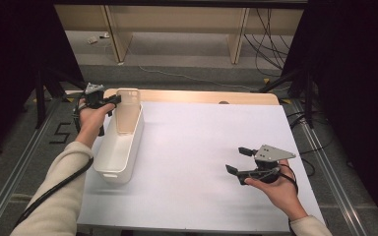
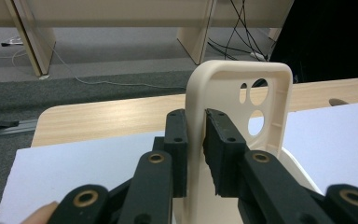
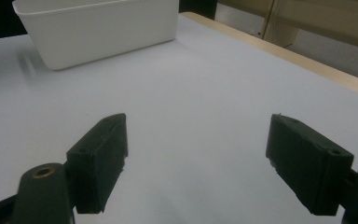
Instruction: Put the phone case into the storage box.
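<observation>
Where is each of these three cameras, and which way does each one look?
High view: above the person's side, looking forward and down on the white table; forearms and both hands show.
Left gripper view: rides the left gripper, looking along its jaws clamped on a cream phone case.
Right gripper view: rides the right gripper, jaws apart, facing the white bin.
Shared: bin and table.

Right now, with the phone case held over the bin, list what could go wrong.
1. The left gripper pinches only one side edge of the cream phone case; the thin wall could flex and the case may twist or slip.
2. The case hangs over the far end of the white bin, close to its rim; released off-centre, it might catch the rim and land outside.
3. The right gripper sits open, far from the bin, so it probably cannot steady it.
</observation>
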A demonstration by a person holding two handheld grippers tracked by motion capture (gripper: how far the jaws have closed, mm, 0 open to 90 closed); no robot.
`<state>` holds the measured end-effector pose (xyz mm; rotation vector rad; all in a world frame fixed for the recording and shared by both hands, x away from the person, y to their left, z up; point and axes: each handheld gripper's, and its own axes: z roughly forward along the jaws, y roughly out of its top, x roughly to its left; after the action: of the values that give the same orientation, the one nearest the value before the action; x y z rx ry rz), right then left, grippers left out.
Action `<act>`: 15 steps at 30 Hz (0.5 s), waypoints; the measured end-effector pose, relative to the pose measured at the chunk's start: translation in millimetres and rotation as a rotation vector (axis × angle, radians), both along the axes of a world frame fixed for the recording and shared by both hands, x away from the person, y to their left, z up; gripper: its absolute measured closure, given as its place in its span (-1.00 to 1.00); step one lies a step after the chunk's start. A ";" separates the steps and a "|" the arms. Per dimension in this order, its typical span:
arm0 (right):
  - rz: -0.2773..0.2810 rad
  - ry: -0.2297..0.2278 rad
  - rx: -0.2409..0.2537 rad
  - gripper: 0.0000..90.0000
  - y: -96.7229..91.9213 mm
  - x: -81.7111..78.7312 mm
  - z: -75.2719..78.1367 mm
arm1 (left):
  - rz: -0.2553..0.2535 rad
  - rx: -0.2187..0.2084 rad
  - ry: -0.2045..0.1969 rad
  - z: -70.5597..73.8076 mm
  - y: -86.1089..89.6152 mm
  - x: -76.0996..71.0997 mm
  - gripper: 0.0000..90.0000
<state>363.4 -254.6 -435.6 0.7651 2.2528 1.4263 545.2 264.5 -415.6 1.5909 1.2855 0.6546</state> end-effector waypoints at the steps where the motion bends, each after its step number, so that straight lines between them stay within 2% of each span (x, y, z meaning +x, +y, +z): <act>1: 0.001 0.001 0.000 -0.51 0.0 0.0 -0.1 | 0.000 0.000 0.000 0.0 -0.1 0.1 0.71; 8: 0.000 -0.001 -0.001 -0.51 -0.1 -0.2 0.0 | 0.002 -0.001 -0.007 1.9 -2.7 0.2 0.56; 15: 0.001 0.001 0.002 -0.51 -0.3 -0.3 0.4 | 0.016 0.021 -0.011 6.0 -5.9 0.2 0.18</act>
<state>363.1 -254.9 -435.2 0.7655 2.2533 1.4285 545.4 258.6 -409.7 1.5934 1.2882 0.6888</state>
